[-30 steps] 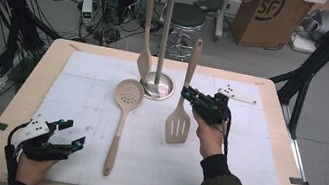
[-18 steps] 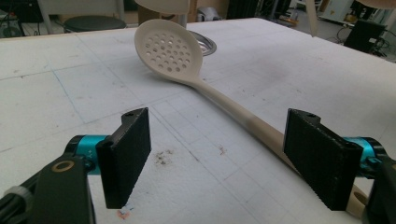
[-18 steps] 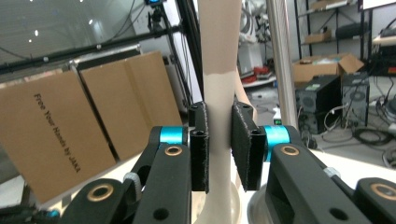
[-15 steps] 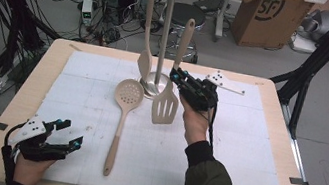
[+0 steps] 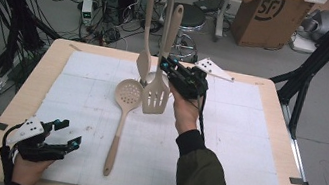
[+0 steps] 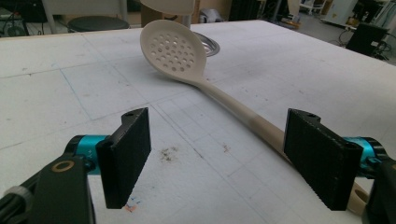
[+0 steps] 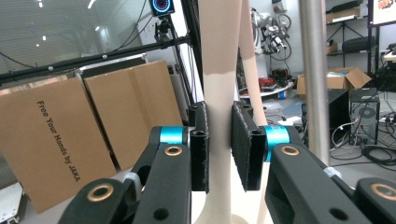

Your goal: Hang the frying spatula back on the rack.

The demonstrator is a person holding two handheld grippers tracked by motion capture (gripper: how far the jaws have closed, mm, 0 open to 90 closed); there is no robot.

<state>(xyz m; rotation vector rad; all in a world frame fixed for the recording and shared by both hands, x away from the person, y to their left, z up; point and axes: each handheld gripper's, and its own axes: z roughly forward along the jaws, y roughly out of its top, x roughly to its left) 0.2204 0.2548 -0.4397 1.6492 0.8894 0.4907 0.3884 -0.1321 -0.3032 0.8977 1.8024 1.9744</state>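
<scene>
jaws of the right gripper (image 5: 170,69) clamp the slotted spatula (image 5: 155,96) upright (by its handle); left gripper (image 5: 66,136) jaws gape wide at 7 o'clock.

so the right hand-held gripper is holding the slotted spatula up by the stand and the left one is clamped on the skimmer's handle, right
Not quite. The left hand-held gripper is open, not clamped: the left gripper view shows its jaws wide apart with the skimmer lying on the table between them. The rest holds: the right hand-held gripper grips the slotted spatula beside the stand.

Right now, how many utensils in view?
3: slotted turner clamped in right gripper beside the stand; spoon hanging on it; skimmer flat on the mat.
</scene>
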